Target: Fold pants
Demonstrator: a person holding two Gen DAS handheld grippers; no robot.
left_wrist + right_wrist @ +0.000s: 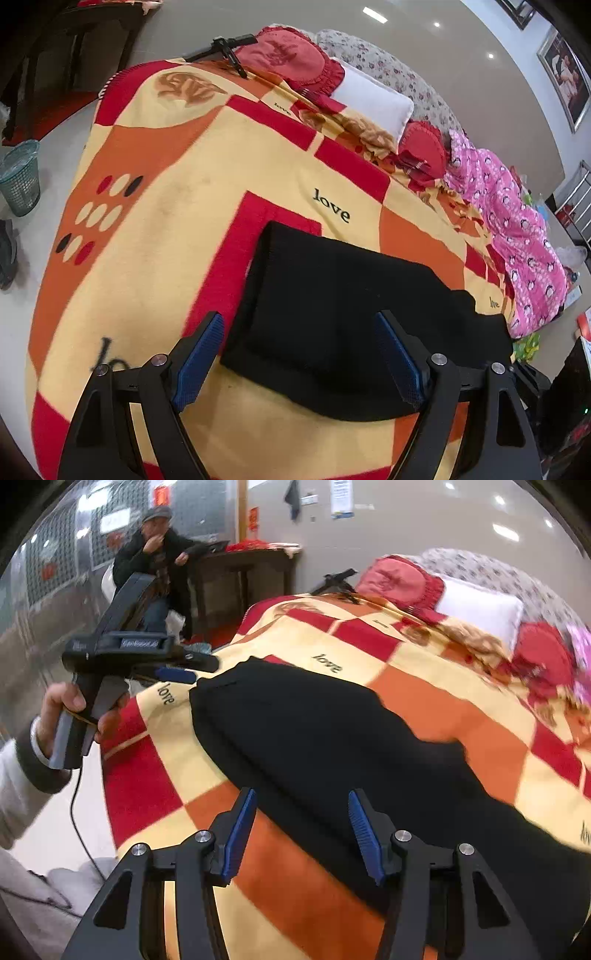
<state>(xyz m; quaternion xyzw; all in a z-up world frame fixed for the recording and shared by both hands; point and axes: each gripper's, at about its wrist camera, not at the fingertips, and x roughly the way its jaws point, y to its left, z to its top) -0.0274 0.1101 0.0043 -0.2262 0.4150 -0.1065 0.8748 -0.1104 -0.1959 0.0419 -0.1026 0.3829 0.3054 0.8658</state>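
A: Where did the pants [343, 325] lie?

B: Black pants lay flat on the bed's blanket [177, 221], a red, orange and cream check printed with "love". In the left wrist view they showed as a folded dark block with a straight far edge; in the right wrist view [332, 746] they ran long across the blanket from the upper left toward the lower right.

A: Left gripper [299, 354]?

B: Fingers spread wide, blue pads [201, 362] facing inward, nothing between them. The near part of the pants sat in the gap as seen from the camera; contact could not be judged. In the right wrist view the person's left hand [70, 716] held that gripper by its handle at the bed's left edge, its tip near the pants' far corner.

A: Right gripper [303, 834]?

B: Fingers also spread, empty, above the near edge of the pants and the orange square beside it.

A: Surroundings?

B: Red pillows [291, 59] and a white pillow [373, 99] at the head of the bed, pink patterned fabric [517, 229] along its far side, a seated man [155, 561] by a dark desk [243, 565].
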